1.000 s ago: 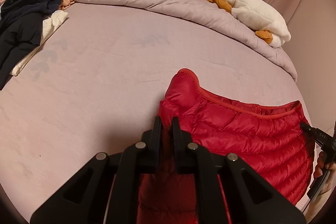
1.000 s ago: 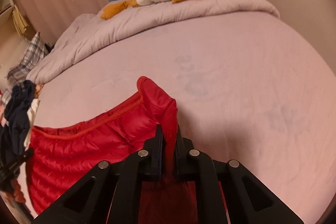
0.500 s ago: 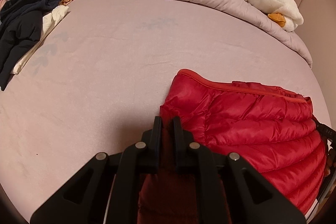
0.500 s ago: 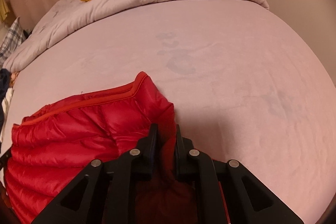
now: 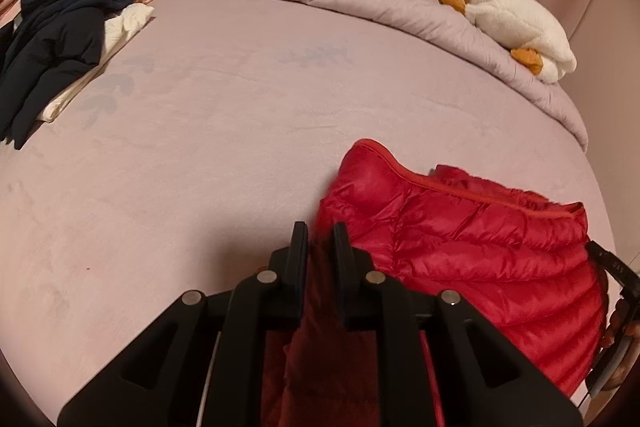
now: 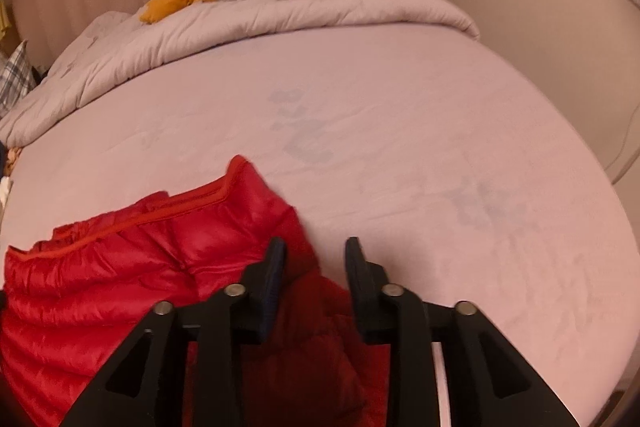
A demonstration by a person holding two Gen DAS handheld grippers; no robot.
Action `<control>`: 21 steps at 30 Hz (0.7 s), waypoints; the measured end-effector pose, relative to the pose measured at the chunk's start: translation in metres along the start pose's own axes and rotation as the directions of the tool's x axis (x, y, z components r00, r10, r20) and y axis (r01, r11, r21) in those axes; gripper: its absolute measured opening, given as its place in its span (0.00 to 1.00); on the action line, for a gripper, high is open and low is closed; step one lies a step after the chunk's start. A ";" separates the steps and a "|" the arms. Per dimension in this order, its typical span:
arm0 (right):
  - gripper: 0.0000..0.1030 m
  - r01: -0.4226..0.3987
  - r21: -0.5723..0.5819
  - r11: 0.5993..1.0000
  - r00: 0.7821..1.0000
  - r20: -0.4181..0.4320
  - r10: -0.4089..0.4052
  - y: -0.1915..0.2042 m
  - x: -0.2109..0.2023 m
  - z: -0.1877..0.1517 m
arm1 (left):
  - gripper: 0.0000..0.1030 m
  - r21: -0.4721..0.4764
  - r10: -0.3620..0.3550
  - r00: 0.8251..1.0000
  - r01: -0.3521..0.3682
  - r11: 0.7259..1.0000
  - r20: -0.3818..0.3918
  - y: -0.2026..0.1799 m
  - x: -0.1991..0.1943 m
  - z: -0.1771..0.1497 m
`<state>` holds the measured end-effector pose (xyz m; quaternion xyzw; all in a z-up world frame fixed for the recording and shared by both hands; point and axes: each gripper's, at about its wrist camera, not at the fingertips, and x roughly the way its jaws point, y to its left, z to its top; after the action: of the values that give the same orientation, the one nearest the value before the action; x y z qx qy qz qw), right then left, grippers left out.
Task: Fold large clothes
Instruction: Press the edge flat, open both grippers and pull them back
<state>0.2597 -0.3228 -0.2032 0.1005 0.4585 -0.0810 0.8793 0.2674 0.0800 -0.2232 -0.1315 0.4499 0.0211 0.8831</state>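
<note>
The left tongs (image 5: 320,241) pinch a fold of the red jacket (image 5: 460,247). The right tongs (image 6: 316,259) have just been opening and now stand spread, with jacket cloth lying loose between them. The jacket rests on the pink bed (image 5: 220,147), near its front edge. A pile of dark clothes (image 5: 60,27) lies far off to the left.

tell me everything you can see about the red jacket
The red jacket is a shiny quilted puffer with stitched padded bands and a smooth piped edge along its top. It lies bunched and folded over on the pink bed sheet near the front edge, one corner standing up in a peak. The left gripper is shut on a fold of it. The right gripper has just been opening: jacket fabric sits between its fingers, touching the left one, but is not clamped.
</note>
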 end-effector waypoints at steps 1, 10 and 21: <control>0.30 0.006 -0.001 1.000 1.000 0.006 -0.006 -0.002 -0.004 0.000 | 0.13 -0.004 0.001 1.000 -0.001 1.000 0.004 0.001 -0.004 0.001; 0.34 -0.004 -0.010 1.000 0.995 0.099 0.005 -0.010 -0.055 0.001 | 0.11 -0.009 -0.026 0.996 0.026 1.000 0.082 -0.004 -0.062 -0.002; 0.62 -0.135 -0.105 0.985 0.965 0.211 0.154 0.005 -0.132 -0.033 | 0.61 0.115 -0.134 0.983 0.120 0.986 0.129 -0.046 -0.127 -0.038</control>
<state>0.1607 -0.3028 -0.1128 0.0847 0.3536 -0.0067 0.9315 0.1696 0.0362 -0.1327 -0.1107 0.3798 -0.0506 0.9170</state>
